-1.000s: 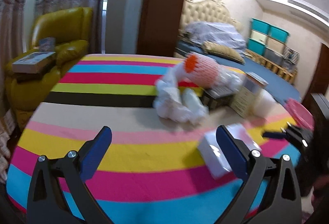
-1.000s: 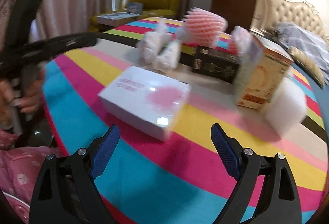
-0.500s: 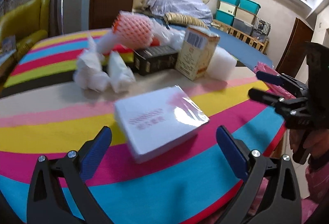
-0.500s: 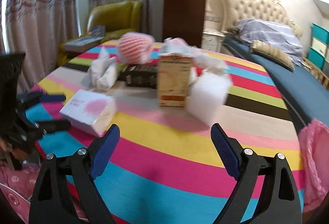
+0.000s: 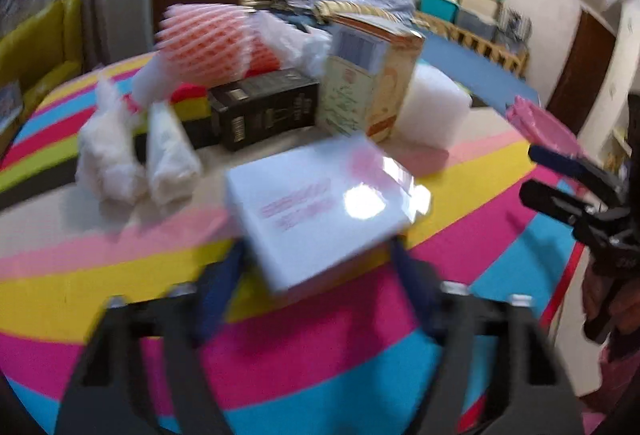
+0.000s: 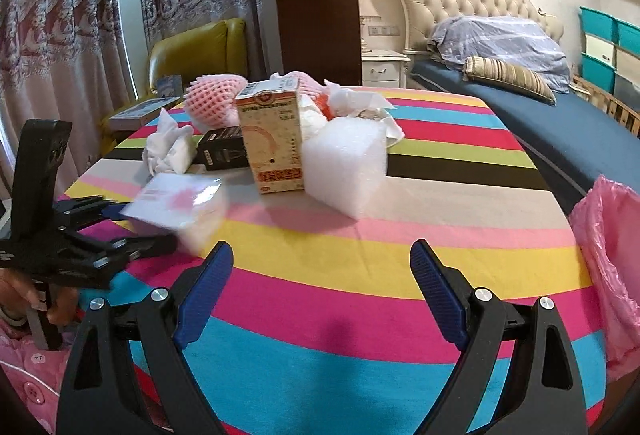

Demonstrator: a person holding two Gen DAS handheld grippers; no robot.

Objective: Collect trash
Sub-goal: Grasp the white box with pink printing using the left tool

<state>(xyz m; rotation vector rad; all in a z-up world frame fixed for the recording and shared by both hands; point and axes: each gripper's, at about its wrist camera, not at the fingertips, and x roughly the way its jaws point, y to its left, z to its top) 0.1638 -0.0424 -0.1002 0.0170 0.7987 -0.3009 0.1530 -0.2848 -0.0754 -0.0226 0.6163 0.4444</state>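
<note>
White box (image 5: 320, 207) sits between the left claw (image 5: 316, 275) fingers at the near edge of the striped counter (image 5: 100, 283); jaws closing, pad contact blurred. Right claw (image 6: 320, 291) wide open, empty, well right of the box, over bare counter.

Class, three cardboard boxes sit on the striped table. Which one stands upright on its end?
The orange and cream box stands upright, beside the white foam block. The black box lies on its side behind it, and the white and pink box lies flat.
</note>
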